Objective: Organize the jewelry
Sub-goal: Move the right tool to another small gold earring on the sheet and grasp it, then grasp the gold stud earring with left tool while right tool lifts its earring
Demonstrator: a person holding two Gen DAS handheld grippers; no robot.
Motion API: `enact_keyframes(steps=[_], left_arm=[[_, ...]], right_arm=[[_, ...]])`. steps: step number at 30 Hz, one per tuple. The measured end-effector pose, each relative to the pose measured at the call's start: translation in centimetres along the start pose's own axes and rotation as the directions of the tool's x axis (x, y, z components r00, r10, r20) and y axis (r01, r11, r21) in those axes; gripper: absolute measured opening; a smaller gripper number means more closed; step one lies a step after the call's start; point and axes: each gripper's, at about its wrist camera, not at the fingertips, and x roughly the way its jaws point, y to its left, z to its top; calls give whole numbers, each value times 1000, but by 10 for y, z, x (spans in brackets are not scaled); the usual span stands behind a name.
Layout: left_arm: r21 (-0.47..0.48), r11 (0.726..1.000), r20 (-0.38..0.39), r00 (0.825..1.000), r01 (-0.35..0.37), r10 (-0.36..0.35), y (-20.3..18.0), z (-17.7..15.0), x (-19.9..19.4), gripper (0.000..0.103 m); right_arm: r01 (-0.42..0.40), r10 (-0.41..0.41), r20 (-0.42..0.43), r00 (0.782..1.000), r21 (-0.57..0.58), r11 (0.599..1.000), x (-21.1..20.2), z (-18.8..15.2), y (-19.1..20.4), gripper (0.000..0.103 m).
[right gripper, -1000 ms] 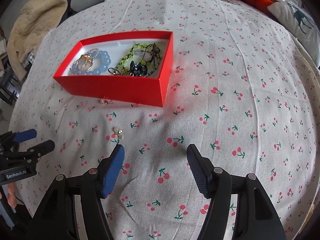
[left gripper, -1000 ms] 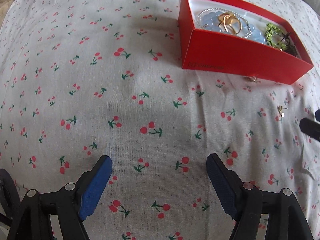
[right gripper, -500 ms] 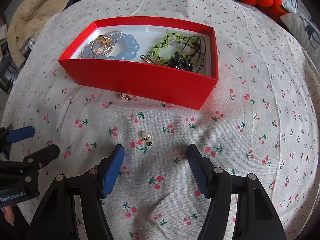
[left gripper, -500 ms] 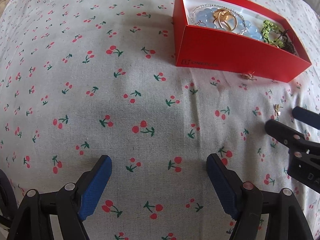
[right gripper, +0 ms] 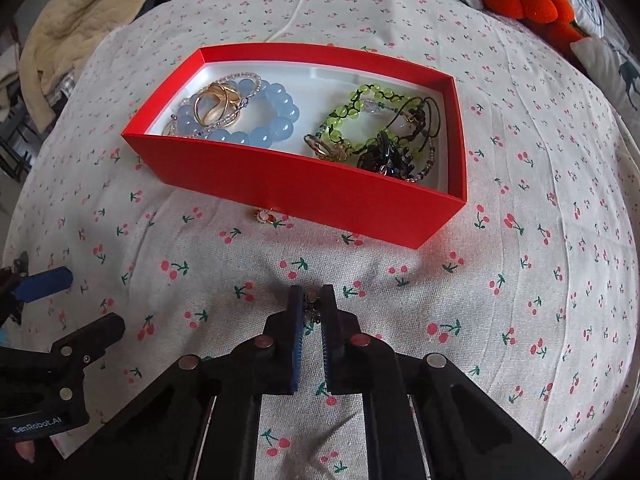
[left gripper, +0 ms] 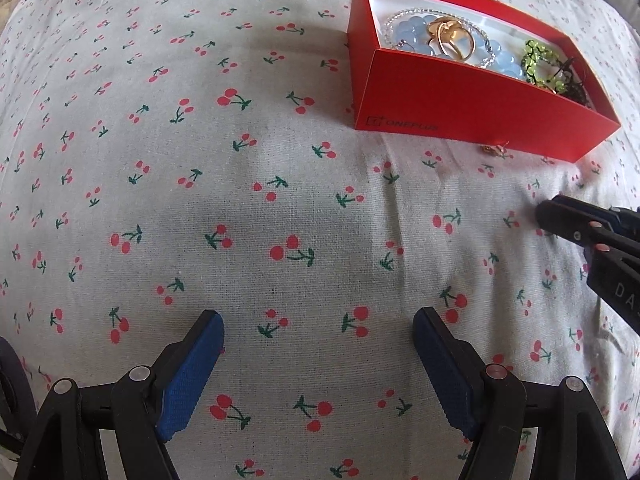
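A red box (right gripper: 304, 184) (left gripper: 472, 112) on the cherry-print cloth holds a blue bead bracelet (right gripper: 260, 128), gold rings (right gripper: 216, 102), a green bead bracelet (right gripper: 352, 116) and dark cords (right gripper: 396, 152). My right gripper (right gripper: 312, 306) is closed down on a small gold and black earring (right gripper: 311, 307) lying on the cloth in front of the box. A second small earring (right gripper: 265, 216) (left gripper: 494, 149) lies against the box's front wall. My left gripper (left gripper: 318, 344) is open and empty over bare cloth, left of the box.
The cherry-print cloth (right gripper: 520, 280) covers a rounded, soft surface. Plush toys (right gripper: 520, 0) and a beige blanket (right gripper: 80, 12) lie at the far edge. The left gripper shows in the right wrist view (right gripper: 60, 320); the right gripper shows in the left wrist view (left gripper: 592, 236).
My right gripper moved forward to the loose earring and closed its fingers on it. The left gripper stayed open and shifted slightly.
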Motion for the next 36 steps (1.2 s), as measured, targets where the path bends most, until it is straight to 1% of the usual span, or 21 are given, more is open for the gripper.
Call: enact_keyframes(steps=[5, 11, 15, 21, 24, 27, 29, 32, 36], left_arm=[[-9, 1000, 8, 1000, 6, -6, 4, 1, -2, 81], [-9, 999, 42, 998, 44, -43, 1, 9, -2, 81], [12, 998, 68, 996, 62, -62, -11, 13, -2, 81], [65, 990, 121, 984, 125, -132, -39, 21, -3, 80], [90, 980, 148, 971, 178, -190, -53, 27, -2, 76], [97, 976, 166, 963, 196, -210, -65, 33, 4, 67], [93, 976, 175, 962, 198, -211, -70, 36, 8, 61], [85, 978, 193, 960, 191, -204, -77, 39, 14, 54], [64, 984, 216, 961, 165, -175, -83, 43, 21, 50]], right_arm=[[-26, 26, -2, 1000, 27, 999, -6, 0, -9, 7], [-40, 39, 15, 999, 79, 996, -17, -1, -26, 7], [-38, 37, 16, 999, 99, 994, -23, -7, -39, 7], [-40, 38, 22, 999, 125, 991, -31, -13, -53, 7], [-40, 38, 21, 999, 133, 990, -32, -16, -59, 7], [-46, 44, 17, 999, 143, 989, -33, -19, -62, 7], [-50, 48, 16, 999, 144, 988, -34, -21, -63, 7], [-60, 58, 18, 998, 148, 987, -36, -23, -66, 7], [-69, 67, 18, 998, 156, 985, -36, -25, -69, 7]])
